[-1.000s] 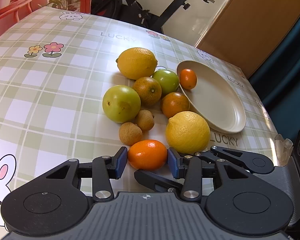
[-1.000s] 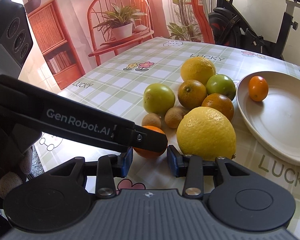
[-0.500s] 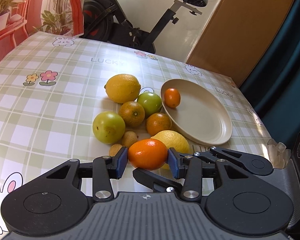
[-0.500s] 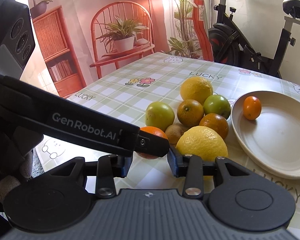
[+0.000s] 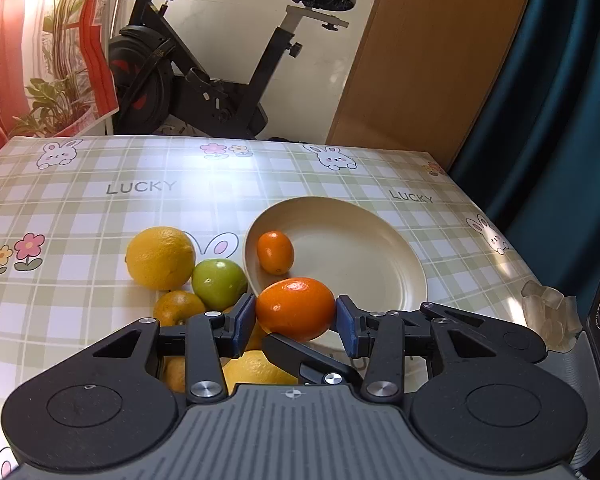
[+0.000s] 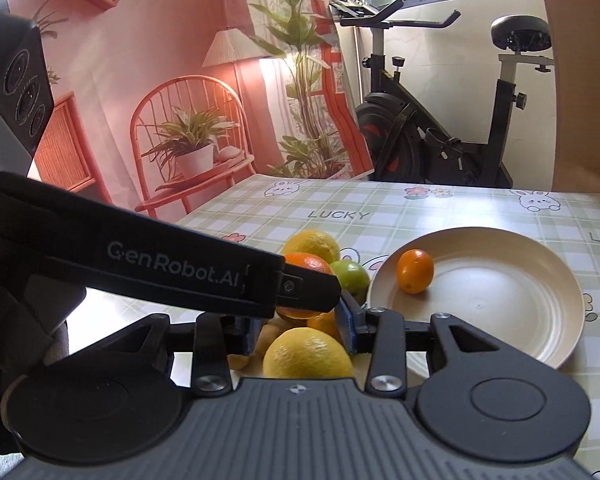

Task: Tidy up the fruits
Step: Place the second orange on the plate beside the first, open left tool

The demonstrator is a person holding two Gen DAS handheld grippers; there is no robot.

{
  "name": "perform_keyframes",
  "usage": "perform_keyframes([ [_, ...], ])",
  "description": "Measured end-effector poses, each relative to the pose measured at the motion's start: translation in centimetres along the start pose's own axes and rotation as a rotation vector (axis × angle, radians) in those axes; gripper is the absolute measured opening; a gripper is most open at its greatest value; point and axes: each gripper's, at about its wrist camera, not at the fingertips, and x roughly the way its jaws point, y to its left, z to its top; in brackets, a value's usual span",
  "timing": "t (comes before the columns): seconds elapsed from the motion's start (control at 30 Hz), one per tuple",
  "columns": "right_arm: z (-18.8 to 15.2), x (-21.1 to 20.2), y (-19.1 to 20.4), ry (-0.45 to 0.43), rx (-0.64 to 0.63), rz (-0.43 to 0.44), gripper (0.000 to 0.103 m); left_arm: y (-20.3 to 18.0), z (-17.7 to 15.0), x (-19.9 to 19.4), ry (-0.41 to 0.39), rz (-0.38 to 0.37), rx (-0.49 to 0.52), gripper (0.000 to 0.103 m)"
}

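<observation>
My left gripper [image 5: 296, 318] is shut on a small orange kumquat [image 5: 295, 309] and holds it in the air above the near rim of the cream plate [image 5: 364, 272]. A second kumquat [image 5: 275, 252] lies in the plate at its left side. The fruit pile sits left of the plate: a lemon [image 5: 160, 258], a green fruit [image 5: 219, 283], an orange [image 5: 179, 308]. In the right wrist view, my right gripper [image 6: 298, 330] is open and empty above a near lemon [image 6: 308, 354]. The left gripper's finger crosses in front of it, holding the kumquat [image 6: 306, 264]. The plate [image 6: 500, 300] lies to the right.
The table has a green checked cloth [image 5: 80, 200]. An exercise bike [image 5: 204, 80] stands behind the far edge. A blue curtain [image 5: 560, 100] hangs at the right. A red chair with a potted plant [image 6: 192, 152] stands to the left.
My left gripper has lifted the kumquat off the table and carried it up and toward the plate. The right gripper has risen too and stays open.
</observation>
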Motion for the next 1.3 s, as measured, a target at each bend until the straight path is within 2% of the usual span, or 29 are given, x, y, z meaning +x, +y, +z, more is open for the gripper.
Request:
perform_keyframes([
  [0.37, 0.5, 2.0, -5.2, 0.02, 0.098, -0.047, 0.041, -0.9, 2.3, 6.1, 0.085, 0.003, 0.006, 0.046],
  [0.77, 0.5, 5.9, -7.3, 0.092, 0.107, -0.049, 0.041, 0.1, 3.4, 9.7, 0.149, 0.06, 0.005, 0.046],
  [1.03, 0.5, 7.4, -7.3, 0.106, 0.09, -0.063, 0.041, 0.9, 3.9, 9.9, 0.12, 0.076, -0.008, 0.045],
  [1.3, 0.5, 7.4, -7.0, 0.053, 0.092, -0.128, 0.043, 0.7, 4.3, 8.6, 0.057, 0.088, -0.023, 0.045],
])
